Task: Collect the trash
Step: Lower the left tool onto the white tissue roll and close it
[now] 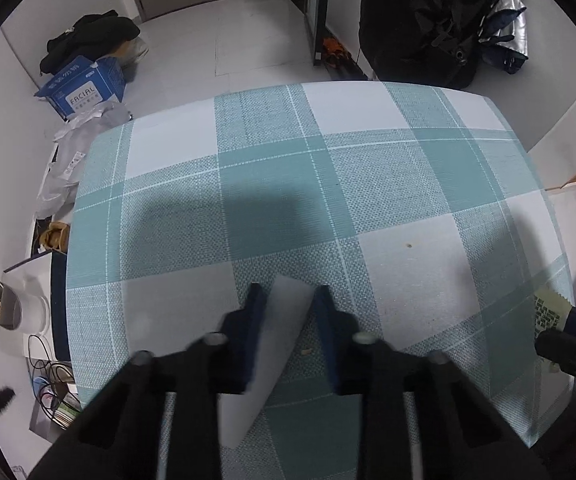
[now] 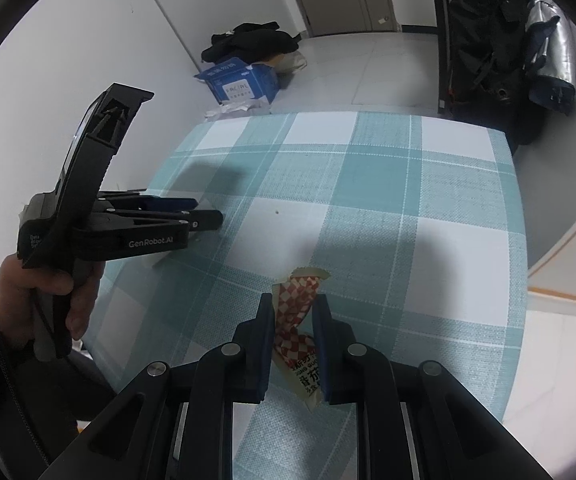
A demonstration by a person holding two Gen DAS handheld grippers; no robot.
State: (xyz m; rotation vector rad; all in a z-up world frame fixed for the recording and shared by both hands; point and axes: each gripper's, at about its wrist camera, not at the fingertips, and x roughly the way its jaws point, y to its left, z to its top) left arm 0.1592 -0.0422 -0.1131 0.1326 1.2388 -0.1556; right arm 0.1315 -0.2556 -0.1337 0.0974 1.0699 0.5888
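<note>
1. On my left, my left gripper [image 1: 286,320] has its fingers [image 1: 254,332] nearly together around a white sheet of paper [image 1: 276,340], which lies flat on the bench [image 1: 328,160] with the teal checked cloth. I cannot tell if the pads really press it.
2. My left hand [image 2: 48,300] grasps the handle of that gripper.
3. On my right, my right gripper [image 2: 293,332] pinches a red-and-white checked snack wrapper [image 2: 298,312]; its crumpled top sticks out above the fingertips, over the bench.
</note>
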